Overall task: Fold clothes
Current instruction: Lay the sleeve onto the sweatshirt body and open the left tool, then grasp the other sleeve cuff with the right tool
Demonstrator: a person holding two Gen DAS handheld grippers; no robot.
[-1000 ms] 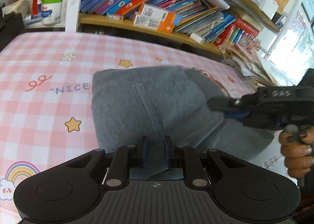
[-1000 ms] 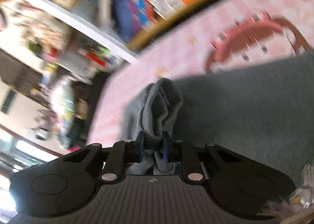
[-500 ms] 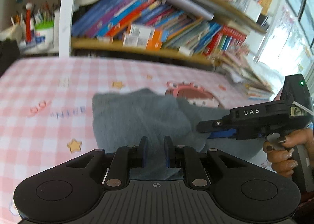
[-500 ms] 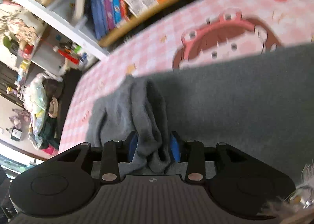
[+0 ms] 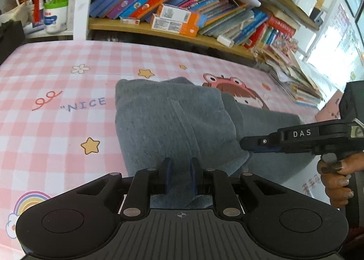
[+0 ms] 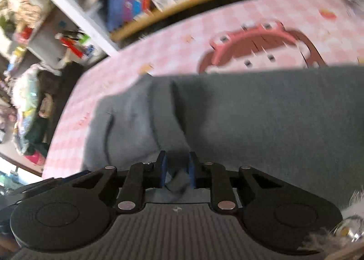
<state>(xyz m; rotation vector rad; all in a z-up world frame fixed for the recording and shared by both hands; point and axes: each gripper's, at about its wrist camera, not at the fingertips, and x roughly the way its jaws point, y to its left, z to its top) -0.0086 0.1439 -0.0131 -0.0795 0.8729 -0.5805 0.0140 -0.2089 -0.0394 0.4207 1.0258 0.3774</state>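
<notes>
A grey garment lies folded over on the pink checked cloth. My left gripper is shut on the garment's near edge, fabric pinched between its blue pads. My right gripper reaches in from the right at the fold's right edge. In the right wrist view the right gripper has its pads narrowly apart with a bunch of the grey garment between them. That view is blurred by motion.
A wooden bookshelf packed with books runs along the far edge of the table. A white cup of pens stands at the back left. Stacked books and papers lie at the right.
The right gripper's jaws widened half a second ago and have narrowed again on the fabric. The held flap has come down from a raised bunch to lie flatter on the garment.
</notes>
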